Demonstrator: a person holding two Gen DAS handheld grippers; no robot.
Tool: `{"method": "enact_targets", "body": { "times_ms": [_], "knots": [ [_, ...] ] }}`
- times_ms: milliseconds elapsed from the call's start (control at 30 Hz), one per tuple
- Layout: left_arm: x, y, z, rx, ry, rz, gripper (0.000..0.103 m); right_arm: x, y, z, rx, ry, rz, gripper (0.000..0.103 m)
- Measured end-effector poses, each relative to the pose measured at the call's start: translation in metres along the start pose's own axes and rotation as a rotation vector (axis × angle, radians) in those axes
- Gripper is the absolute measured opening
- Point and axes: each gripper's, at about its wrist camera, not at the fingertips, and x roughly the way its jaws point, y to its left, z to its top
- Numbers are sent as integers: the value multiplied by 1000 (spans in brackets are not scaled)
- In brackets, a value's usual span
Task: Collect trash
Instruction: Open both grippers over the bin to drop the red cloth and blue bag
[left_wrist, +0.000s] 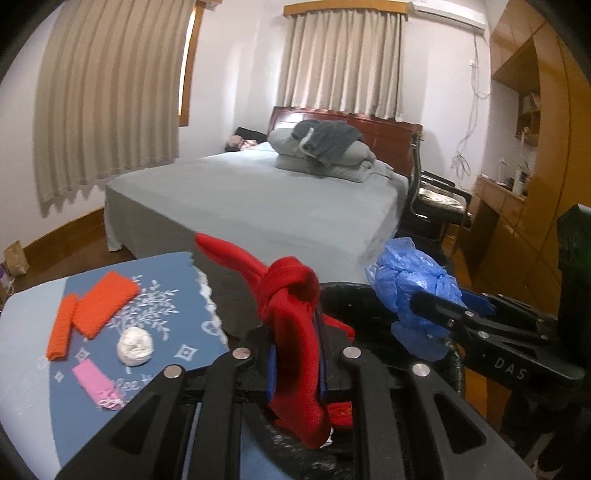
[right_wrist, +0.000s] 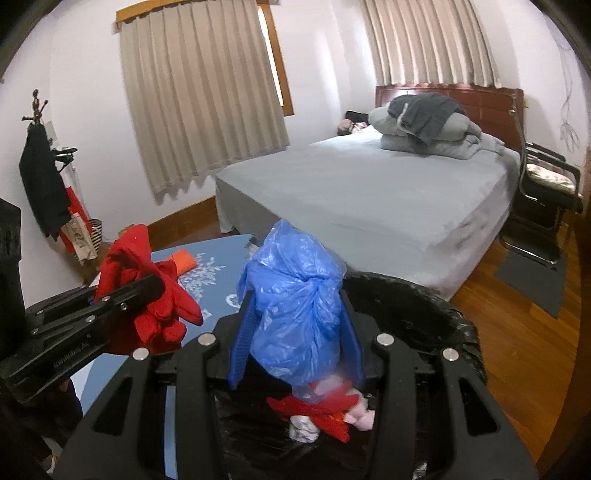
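Both grippers loaded over the bin's rim

Your left gripper (left_wrist: 295, 354) pinches the knotted red cloth (left_wrist: 295, 314); your right gripper (right_wrist: 295, 332) clamps the blue plastic bag (right_wrist: 295, 314), seemingly above the black bin (right_wrist: 443, 314); the table edge (left_wrist: 207, 295) is at nine o'clock.

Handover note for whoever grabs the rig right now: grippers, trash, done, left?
Left gripper: shut on the knotted red cloth.
Right gripper: shut on the crumpled blue plastic bag; both held over the black-lined bin.
Done: red and pink scraps already lie in the bin.
Left: drop both; then the orange pieces, white wad and pink piece on the blue table.
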Motion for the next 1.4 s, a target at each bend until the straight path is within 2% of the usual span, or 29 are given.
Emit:
{"method": "enact_targets", "body": {
  "times_ms": [567,667,733,833,900,933,1000,1033,1167,1300,1400],
  "knots": [
    [62,-43,-12,64,94,-94,17,12,-52,-21,44,63,-92,43],
    [69,-44,-14,59,118,-118,26,15,-58,-22,49,71,-107,47],
    [72,-43,-15,54,130,-126,41,16,-62,-24,55,74,-119,52],
    [73,-40,-17,53,145,-120,53,16,-67,-24,64,67,-134,61],
    [73,-38,-17,43,149,-118,56,15,-70,-24,72,60,-145,67],
    [72,-37,-17,42,149,-113,58,14,-71,-24,76,57,-149,72],
    [70,-34,-17,42,149,-96,63,11,-72,-23,85,44,-160,89],
    [66,-31,-17,41,140,-83,66,10,-72,-23,89,38,-166,92],
    [53,-17,-16,37,111,-31,77,8,-68,-21,95,37,-158,96],
    [34,6,-18,8,85,46,88,11,-56,-19,90,39,-136,96],
    [21,27,-21,-21,70,104,91,16,-41,-17,82,46,-114,97]
  ]
}}
